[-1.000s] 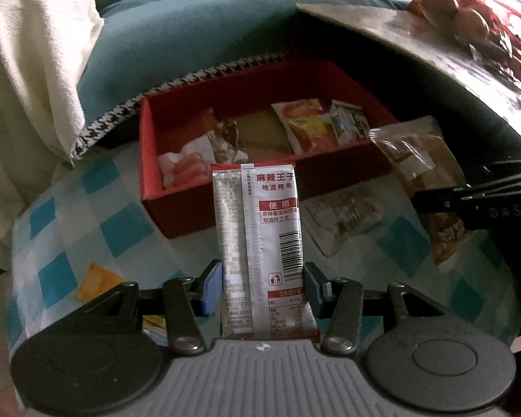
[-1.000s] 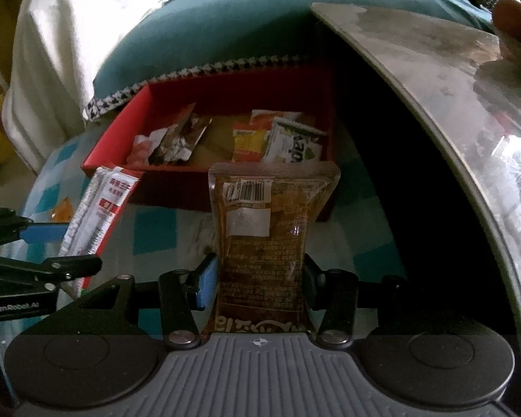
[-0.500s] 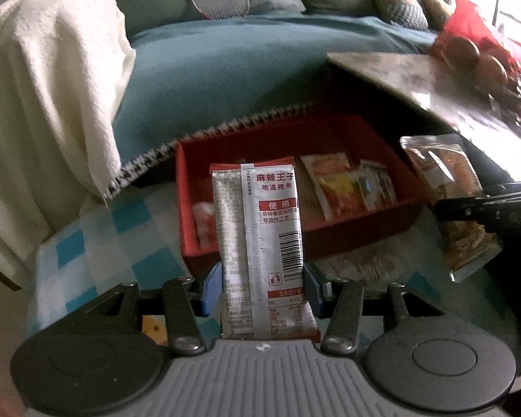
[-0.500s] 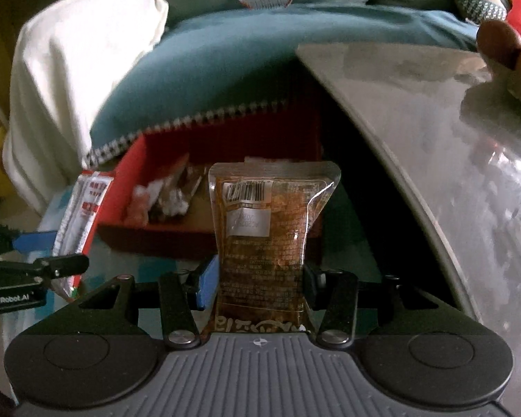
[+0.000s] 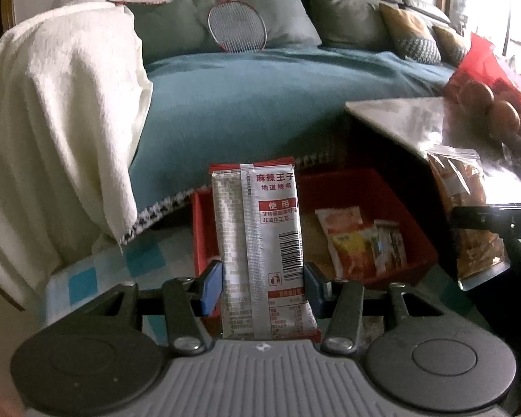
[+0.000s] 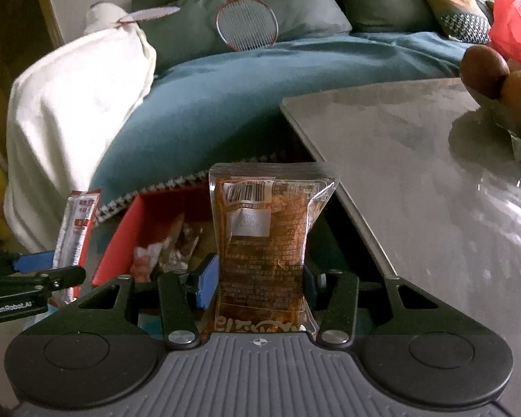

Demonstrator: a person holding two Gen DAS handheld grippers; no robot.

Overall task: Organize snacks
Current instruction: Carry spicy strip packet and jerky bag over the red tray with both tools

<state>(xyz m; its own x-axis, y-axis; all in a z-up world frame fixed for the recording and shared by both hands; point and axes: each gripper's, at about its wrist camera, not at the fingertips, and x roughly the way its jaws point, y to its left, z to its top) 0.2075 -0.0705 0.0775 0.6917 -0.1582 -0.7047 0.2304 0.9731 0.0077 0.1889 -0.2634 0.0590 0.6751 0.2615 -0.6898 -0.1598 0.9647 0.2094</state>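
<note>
My left gripper [image 5: 263, 283] is shut on a tall silver-and-red snack packet [image 5: 260, 236], held upright above the near side of the red box [image 5: 418, 239]. The box holds several snack packets [image 5: 350, 239]. My right gripper [image 6: 258, 279] is shut on a clear packet of brown snack [image 6: 265, 239], held upright above the red box [image 6: 121, 239]. The brown packet also shows at the right of the left wrist view [image 5: 469, 215], and the silver packet at the left of the right wrist view [image 6: 76, 232].
The box rests on a blue-and-white checked cloth [image 5: 87, 278]. A grey table [image 6: 416, 173] with round fruit [image 6: 486, 69] stands to the right. Behind lie a teal-covered sofa [image 5: 260, 97], a white towel [image 5: 52, 121] and a badminton racket [image 5: 236, 27].
Both grippers have risen and tilted up with their packets. The red box now sits lower and smaller in both views, and the sofa back has come into view.
</note>
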